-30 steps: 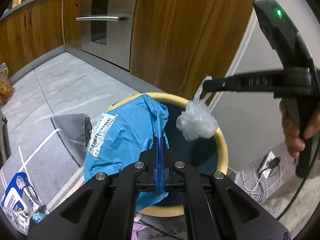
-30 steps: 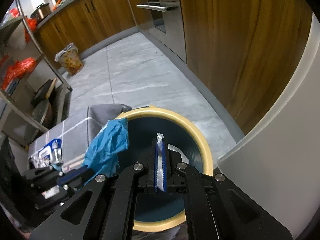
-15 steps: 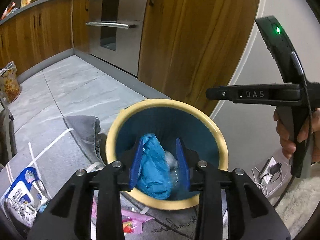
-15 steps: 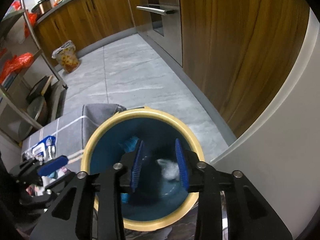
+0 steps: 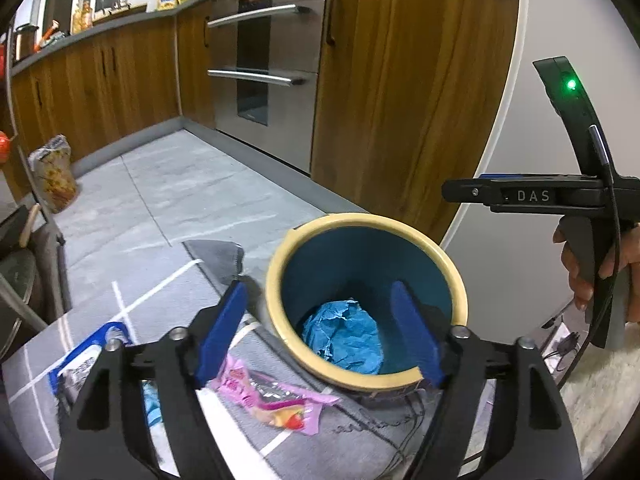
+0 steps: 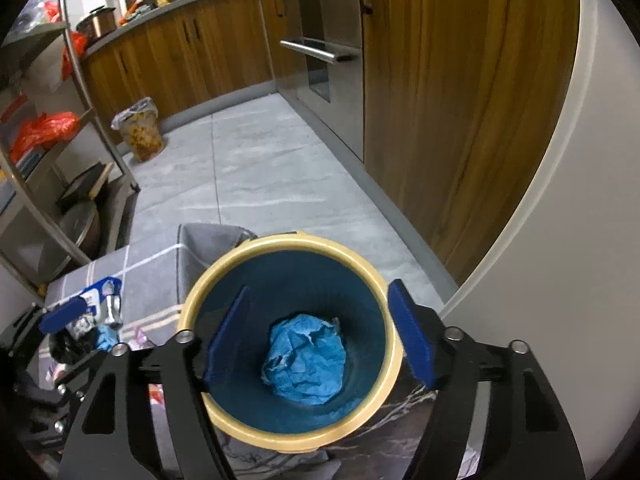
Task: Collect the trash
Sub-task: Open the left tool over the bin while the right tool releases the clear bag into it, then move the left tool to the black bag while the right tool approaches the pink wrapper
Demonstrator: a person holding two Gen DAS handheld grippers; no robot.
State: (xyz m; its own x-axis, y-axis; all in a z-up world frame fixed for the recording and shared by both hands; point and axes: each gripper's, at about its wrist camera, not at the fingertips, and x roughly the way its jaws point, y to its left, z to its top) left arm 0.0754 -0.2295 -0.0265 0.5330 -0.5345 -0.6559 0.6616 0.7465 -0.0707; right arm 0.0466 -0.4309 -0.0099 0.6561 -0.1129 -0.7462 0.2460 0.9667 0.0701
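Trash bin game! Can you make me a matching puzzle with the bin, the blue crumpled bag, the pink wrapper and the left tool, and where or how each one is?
Things:
1. trash bin
2. blue crumpled bag
3. pink wrapper
4. left tool

Places or states:
A. lying on the grey mat beside the bin
B. open, holding nothing
C. lying at the bottom of the bin
D. standing upright, cream rim, dark teal inside

Pairs: 1-D, 2-C, 3-A, 4-B

Home kitchen, wooden cabinets (image 5: pixel 120 80), built-in oven (image 5: pixel 264 76), probably cookware on countertop (image 6: pixel 168 8)
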